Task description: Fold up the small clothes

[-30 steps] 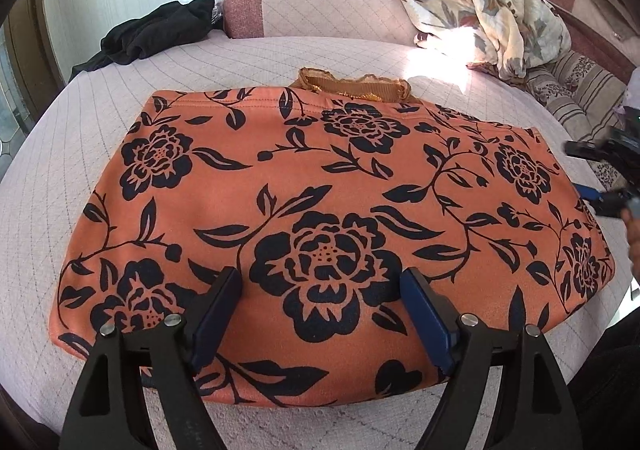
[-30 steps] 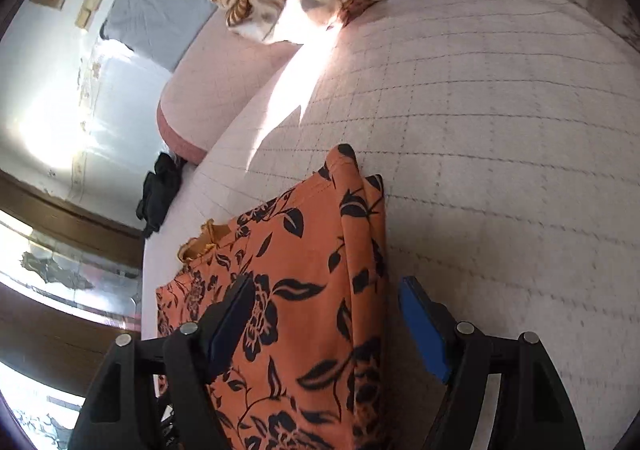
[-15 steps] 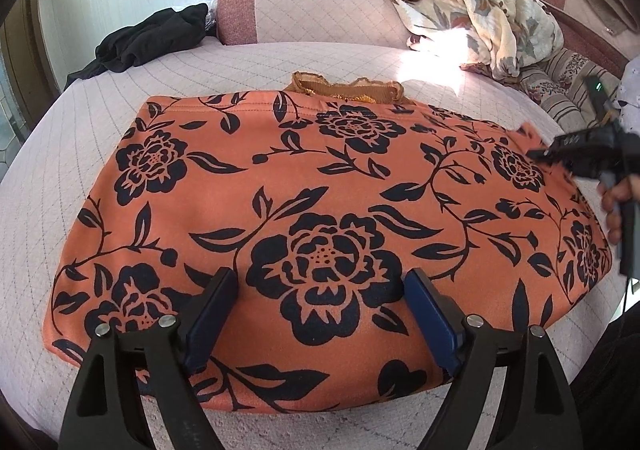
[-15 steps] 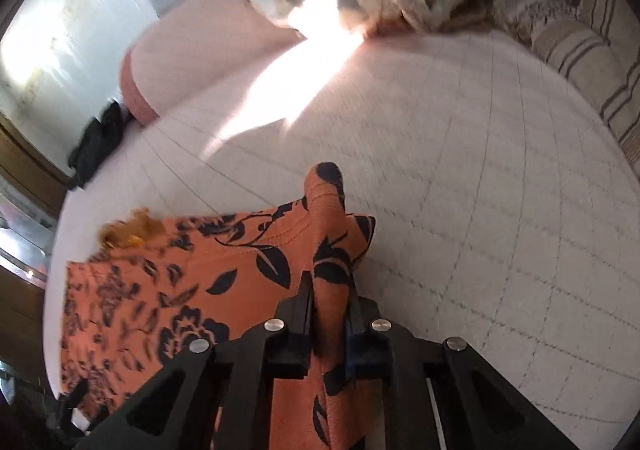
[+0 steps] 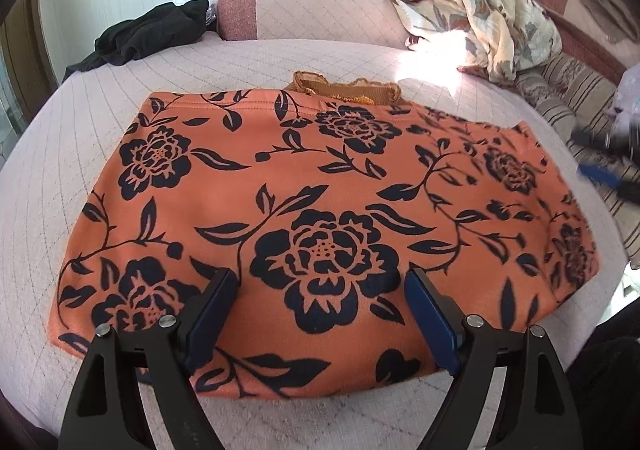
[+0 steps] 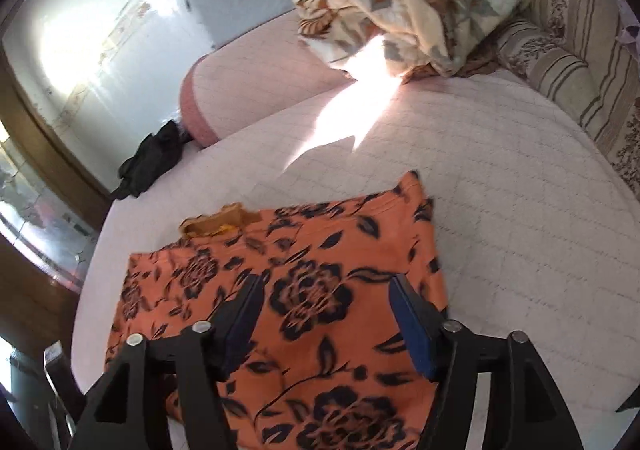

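Crumpled black garment [image 5: 148,32] far left by pink quilted bolster [image 5: 316,2]; cream floral blanket [image 5: 476,14] heaped far right w/ striped cushion [image 6: 580,62].

Both views are bright with daylight. A hard patch of sun blows out to pure white on the bed [image 6: 500,154] just below the cream floral blanket [image 5: 480,14], its edges sharp and angular. The pale wall at upper left glares too. Fisheye curvature bends the bed's quilting lines, and dark vignette fills the corners. In the left wrist view the right tool [image 5: 612,166] is smeared by motion blur; the orange floral garment [image 6: 320,290] looks soft in the right wrist view.
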The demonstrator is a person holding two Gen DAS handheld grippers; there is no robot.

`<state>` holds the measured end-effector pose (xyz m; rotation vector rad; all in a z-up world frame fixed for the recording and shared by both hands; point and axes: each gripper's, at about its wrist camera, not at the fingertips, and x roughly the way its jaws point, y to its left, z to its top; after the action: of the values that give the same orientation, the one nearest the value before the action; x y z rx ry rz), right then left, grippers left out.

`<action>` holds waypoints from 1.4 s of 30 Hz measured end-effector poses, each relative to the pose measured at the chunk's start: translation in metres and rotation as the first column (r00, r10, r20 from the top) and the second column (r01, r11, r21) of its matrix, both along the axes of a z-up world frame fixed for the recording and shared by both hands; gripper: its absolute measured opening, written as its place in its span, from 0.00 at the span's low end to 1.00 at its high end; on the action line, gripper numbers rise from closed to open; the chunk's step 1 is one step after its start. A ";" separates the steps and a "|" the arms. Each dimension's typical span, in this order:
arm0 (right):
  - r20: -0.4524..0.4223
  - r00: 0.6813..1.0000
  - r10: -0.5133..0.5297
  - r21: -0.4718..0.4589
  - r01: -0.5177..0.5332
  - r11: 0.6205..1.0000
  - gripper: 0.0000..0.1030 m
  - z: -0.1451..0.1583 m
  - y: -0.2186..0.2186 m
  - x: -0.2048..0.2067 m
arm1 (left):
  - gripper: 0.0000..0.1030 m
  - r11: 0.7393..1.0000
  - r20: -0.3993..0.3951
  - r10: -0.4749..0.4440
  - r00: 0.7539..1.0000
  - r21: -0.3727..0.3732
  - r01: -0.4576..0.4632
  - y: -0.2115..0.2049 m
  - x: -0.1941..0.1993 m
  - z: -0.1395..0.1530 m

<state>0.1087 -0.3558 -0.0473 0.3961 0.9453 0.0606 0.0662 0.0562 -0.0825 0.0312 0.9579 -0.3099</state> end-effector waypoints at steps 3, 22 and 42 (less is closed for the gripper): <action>-0.102 0.994 0.038 0.033 -0.035 0.999 0.75 -0.043 0.017 -0.016 | 0.83 0.997 0.082 0.063 0.995 -0.059 -0.058 0.035 -0.010 0.030; 0.019 0.998 0.056 0.091 -0.058 0.994 0.78 -0.058 0.017 -0.043 | 0.17 0.940 -0.187 0.265 0.946 -0.170 -0.297 0.163 0.012 0.010; 0.040 0.997 0.067 0.134 -0.072 0.988 0.80 -0.058 0.010 -0.046 | 0.40 0.948 -0.178 0.312 0.933 -0.003 -0.317 0.165 0.016 -0.002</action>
<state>0.0627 -0.3458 -0.1055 0.4862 0.9225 0.1961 0.0821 0.2210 -0.0848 -0.1805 1.1151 -0.0303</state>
